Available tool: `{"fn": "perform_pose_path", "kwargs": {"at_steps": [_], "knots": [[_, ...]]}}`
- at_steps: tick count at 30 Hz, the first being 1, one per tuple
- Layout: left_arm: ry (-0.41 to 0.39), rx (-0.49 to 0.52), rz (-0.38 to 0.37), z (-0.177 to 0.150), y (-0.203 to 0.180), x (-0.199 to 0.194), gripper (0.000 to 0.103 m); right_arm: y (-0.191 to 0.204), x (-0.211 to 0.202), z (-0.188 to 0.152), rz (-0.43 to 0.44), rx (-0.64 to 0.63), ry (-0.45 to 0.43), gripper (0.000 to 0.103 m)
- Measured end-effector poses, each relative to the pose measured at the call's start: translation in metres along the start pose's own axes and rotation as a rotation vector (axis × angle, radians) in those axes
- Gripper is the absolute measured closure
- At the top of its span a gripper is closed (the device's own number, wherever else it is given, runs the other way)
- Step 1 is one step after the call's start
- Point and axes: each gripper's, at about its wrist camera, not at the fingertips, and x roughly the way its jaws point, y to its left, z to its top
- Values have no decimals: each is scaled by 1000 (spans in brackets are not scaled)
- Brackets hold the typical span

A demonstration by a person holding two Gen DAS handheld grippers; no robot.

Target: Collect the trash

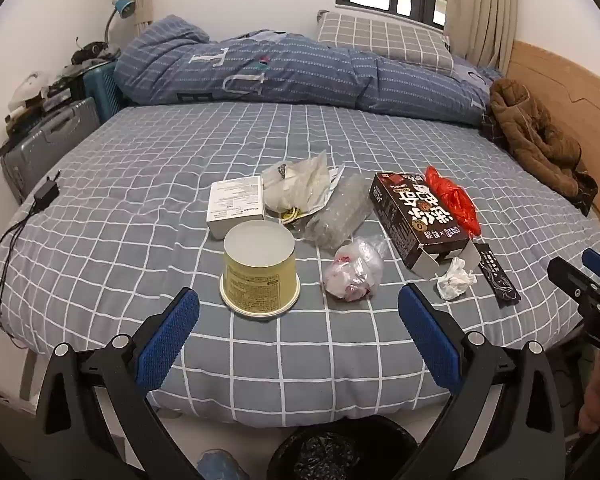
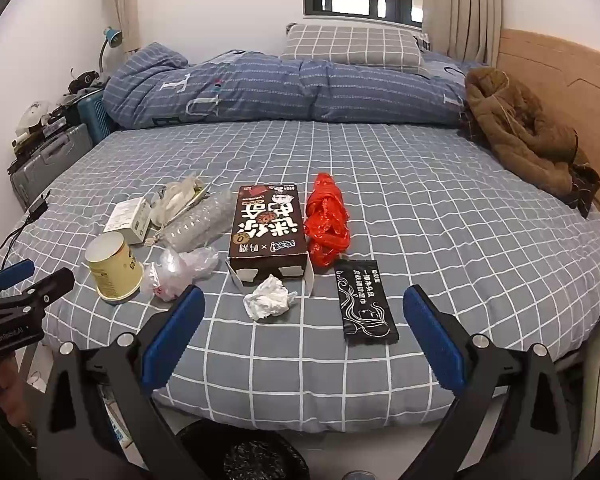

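A black-lined trash bin (image 1: 332,456) sits on the floor at the foot of the bed (image 1: 140,184), closest to view. Above it, the left hand-held gripper (image 1: 298,304) and the right hand-held gripper (image 2: 304,304) both hover with jaws spread wide, holding nothing. Trash lies scattered on the checked sheet: an upturned yellow cup (image 1: 260,272), a crumpled clear bag (image 1: 354,272), a white tissue wad (image 2: 269,298), a black snack box (image 2: 266,232), a red plastic bag (image 2: 326,220) just beside it, and a black sachet (image 2: 366,304).
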Motion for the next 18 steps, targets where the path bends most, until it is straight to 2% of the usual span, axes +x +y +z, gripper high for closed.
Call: {"fn": "perform_pose_path", "kwargs": {"at_steps": [4,12,18], "knots": [[9,-9,-14,2,0,4,6,0,2,-1,-6,-7,2,8],[5,-7,8,-4,-1,4,6,-9,-2,6,-41,-20,-8,8],[15,-16,-1,-4,4,7,6,0,3,1,-46,-20,-5,8]]}}
